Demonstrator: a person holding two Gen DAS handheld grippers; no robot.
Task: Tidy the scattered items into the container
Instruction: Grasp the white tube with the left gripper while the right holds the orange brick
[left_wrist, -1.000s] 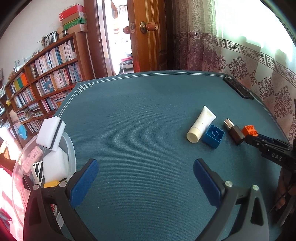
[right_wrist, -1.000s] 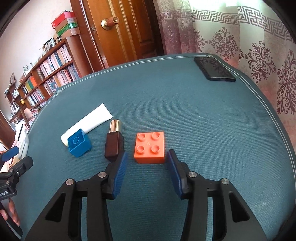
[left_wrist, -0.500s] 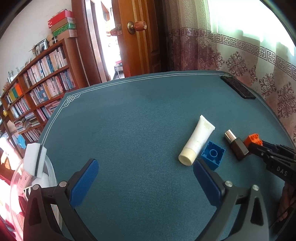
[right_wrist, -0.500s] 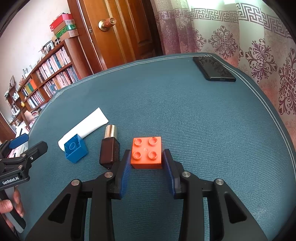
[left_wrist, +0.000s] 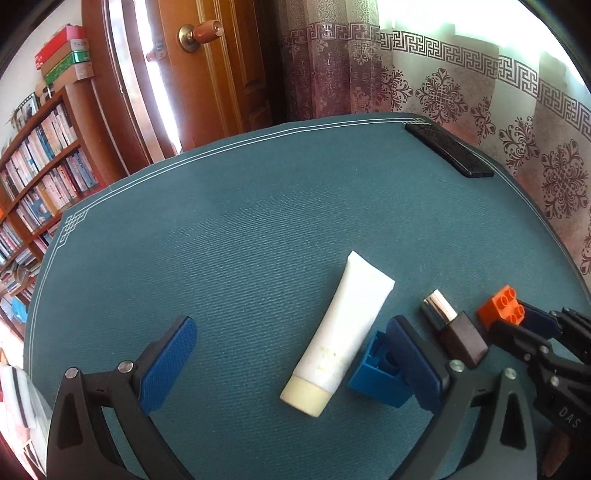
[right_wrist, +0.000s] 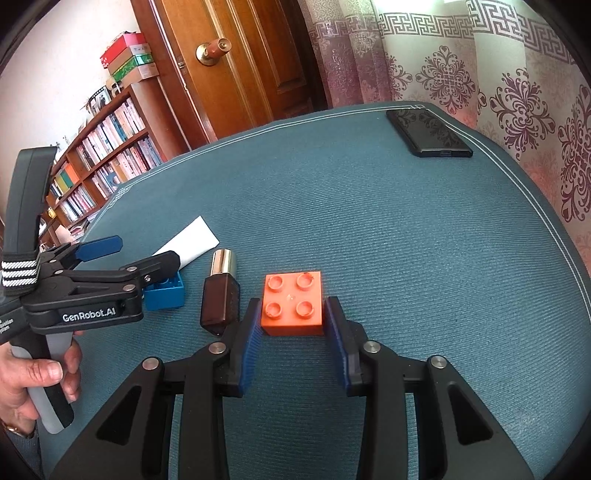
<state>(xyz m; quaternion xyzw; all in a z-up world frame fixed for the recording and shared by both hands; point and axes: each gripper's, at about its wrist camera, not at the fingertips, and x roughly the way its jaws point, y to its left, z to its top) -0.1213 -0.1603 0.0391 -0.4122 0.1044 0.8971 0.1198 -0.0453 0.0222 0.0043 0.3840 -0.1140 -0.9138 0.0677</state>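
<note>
Container edge holding white items, unclear

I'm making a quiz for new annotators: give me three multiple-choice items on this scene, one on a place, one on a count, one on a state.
1. Where does the flat black phone lie?
A. at the far right corner of the teal cloth-covered table
B. beside the white squeeze tube
C. between the left tongs

2. How many studs top the orange square plastic brick?
A. two
B. four
C. six

3. How do the right tongs stand?
A. wide open, away from everything
B. shut on the small blue plastic brick
C. closed in on the orange brick's two sides

Key: 1 A, it lies by the curtain; 2 B, the right wrist view shows four; 3 C, both pads meet its sides.
</note>
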